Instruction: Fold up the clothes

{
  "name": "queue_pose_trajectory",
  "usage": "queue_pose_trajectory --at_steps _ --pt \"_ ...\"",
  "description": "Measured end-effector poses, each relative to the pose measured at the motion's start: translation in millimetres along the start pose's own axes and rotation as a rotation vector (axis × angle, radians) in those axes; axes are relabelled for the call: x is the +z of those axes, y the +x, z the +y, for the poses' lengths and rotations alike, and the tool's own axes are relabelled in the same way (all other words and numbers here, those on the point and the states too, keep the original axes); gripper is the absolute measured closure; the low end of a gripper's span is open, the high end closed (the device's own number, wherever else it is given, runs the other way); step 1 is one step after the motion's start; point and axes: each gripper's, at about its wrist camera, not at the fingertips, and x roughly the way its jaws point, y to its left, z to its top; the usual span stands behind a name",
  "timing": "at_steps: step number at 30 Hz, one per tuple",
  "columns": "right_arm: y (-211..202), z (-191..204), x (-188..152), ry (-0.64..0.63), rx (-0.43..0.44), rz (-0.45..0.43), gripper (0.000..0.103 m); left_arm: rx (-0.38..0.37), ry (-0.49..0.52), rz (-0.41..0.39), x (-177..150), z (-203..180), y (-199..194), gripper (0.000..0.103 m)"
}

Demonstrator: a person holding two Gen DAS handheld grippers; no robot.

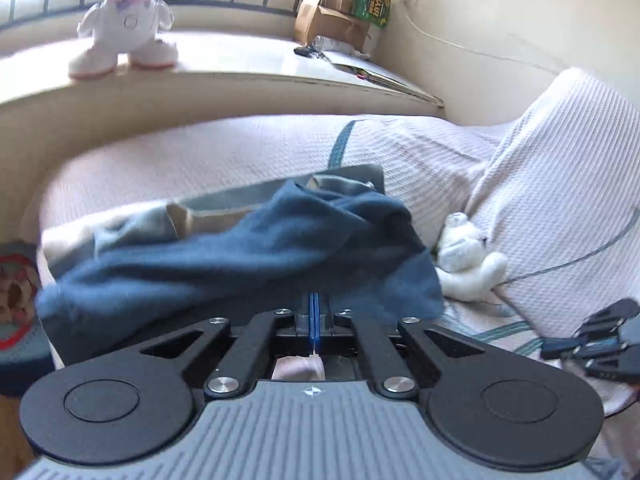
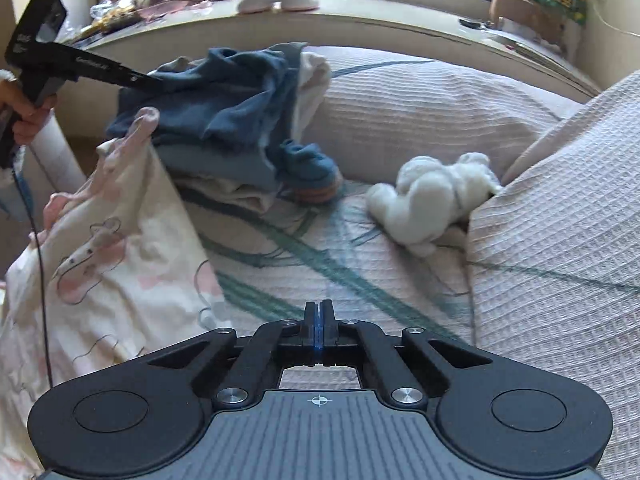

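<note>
While both tools sit low over the bed, the findings per item are these:

Left gripper (image 1: 313,320): jaws pressed together, blue pads meeting. Its fingertips lie against the near edge of the blue garment (image 1: 248,252); whether any cloth is caught between them cannot be told from its own camera. In the right wrist view its black body reaches in from the left, tip at the top of the pile, a hand (image 2: 24,120) on its handle.

Right gripper (image 2: 319,320): jaws pressed together, nothing between them — it hangs over bare bedspread (image 2: 360,264).

Blue garment: crumpled, draped across the top of a stack of folded clothes (image 2: 224,184). Long axis runs across the left wrist view, left to right, with one corner dropping toward the white soft toy (image 2: 432,196).

Printed cream garment (image 2: 112,248): pink-trimmed, lying at the left of the right wrist view, long axis rising from the lower left toward the stack, its upper end just beside the blue cloth.

Soft toy: on the bedspread between stack and pillow (image 2: 560,200), apart from both.

Ledge (image 1: 240,68): behind the bed — a white figure (image 1: 124,28) stands upright on it.
</note>
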Motion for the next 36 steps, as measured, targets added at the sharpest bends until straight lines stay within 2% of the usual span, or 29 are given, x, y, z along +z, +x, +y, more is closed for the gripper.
queue_pose_trajectory --at_steps 1,2,4,5,6,7,8,12,14,15,16,17,18,19,20,21,23,25,29,30,34,36 --pt "2 -3 2 0.014 0.004 0.004 0.103 0.001 -0.009 0.016 -1 4 -1 0.102" --pt "3 -2 1 0.034 0.042 0.013 0.101 -0.002 -0.023 0.034 -3 8 -2 0.102" --pt "5 7 -2 0.038 0.106 0.021 0.084 -0.021 -0.051 0.054 -10 16 -9 0.098" --pt "6 14 -5 0.024 0.131 0.022 0.076 -0.033 -0.072 0.064 -14 19 -13 0.087" --pt "9 21 -7 -0.001 0.143 0.032 0.058 -0.045 -0.093 0.074 -18 22 -17 0.067" --pt "12 25 -11 -0.022 0.149 0.044 0.053 -0.064 -0.101 0.075 -21 21 -20 0.058" --pt "17 31 -14 -0.038 0.16 0.063 0.053 -0.075 -0.089 0.074 -25 16 -22 0.049" --pt "36 38 -23 -0.036 0.173 0.129 0.053 -0.077 -0.014 0.1 -39 -12 -16 0.045" --pt "43 42 -28 -0.039 0.16 0.151 0.054 -0.028 0.03 0.127 -47 -21 -2 0.046" --pt "47 43 -31 -0.033 0.151 0.157 0.055 -0.002 0.048 0.141 -52 -24 7 0.052" --pt "49 44 -34 -0.023 0.143 0.165 0.063 0.008 0.055 0.15 -56 -25 13 0.055" --pt "52 45 -37 -0.013 0.136 0.172 0.069 0.022 0.063 0.146 -59 -25 18 0.066" --pt "53 47 -39 -0.007 0.133 0.176 0.078 0.038 0.071 0.141 -63 -25 22 0.083" --pt "51 50 -40 -0.008 0.123 0.172 0.089 0.049 0.056 0.134 -63 -21 22 0.091" --pt "49 52 -41 -0.008 0.113 0.168 0.096 0.059 0.038 0.127 -62 -18 22 0.096" --pt "47 54 -42 -0.009 0.103 0.162 0.1 0.025 -0.008 0.111 -58 -10 16 0.099" --pt "35 51 -39 -0.006 0.072 0.134 0.102 -0.013 -0.023 0.073 -48 -3 3 0.099" --pt "23 42 -34 0.009 0.035 0.118 0.102 -0.017 0.001 0.042 -38 0 -6 0.099" --pt "10 17 -24 0.048 -0.098 0.107 0.103 -0.047 -0.008 0.005 -26 8 -5 0.1" --pt "10 10 -23 0.06 -0.13 0.112 0.103 -0.04 -0.007 0.01 -26 10 -1 0.099" --pt "35 -5 -28 0.099 -0.193 0.162 0.101 0.108 0.061 0.048 -34 13 19 0.1" --pt "51 -3 -29 0.109 -0.219 0.197 0.098 0.105 0.024 0.054 -39 20 18 0.099"
